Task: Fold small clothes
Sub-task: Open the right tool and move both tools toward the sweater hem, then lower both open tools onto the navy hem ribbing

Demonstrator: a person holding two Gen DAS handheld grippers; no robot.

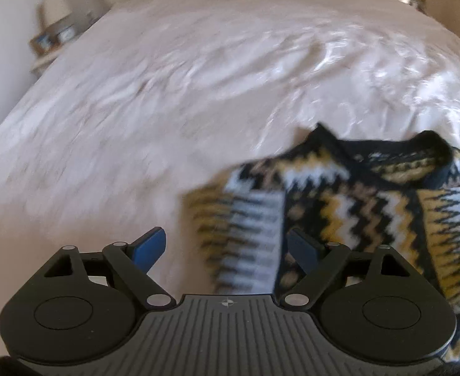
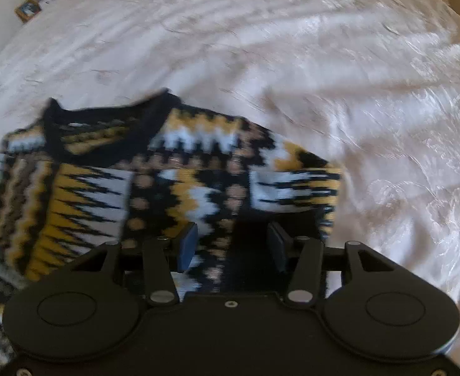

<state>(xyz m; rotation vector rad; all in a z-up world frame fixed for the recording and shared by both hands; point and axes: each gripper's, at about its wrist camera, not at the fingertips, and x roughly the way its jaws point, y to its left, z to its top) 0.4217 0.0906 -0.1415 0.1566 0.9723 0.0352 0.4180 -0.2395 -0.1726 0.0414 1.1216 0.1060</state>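
Sweater (image 2: 154,172): I see the black, yellow and white knit lying on the white bed (image 2: 339,72), sleeves folded in | Left tool (image 1: 226,249): my jaws spread wide over the folded sleeve, gripping nothing | Right tool (image 2: 231,246): jaws partly apart above the knit, pads clear of it

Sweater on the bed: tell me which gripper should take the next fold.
Probably the right gripper: its open fingers hang directly over the sweater, knit showing between them. The left gripper sits at the sweater's edge, one finger over the bare bedsheet.
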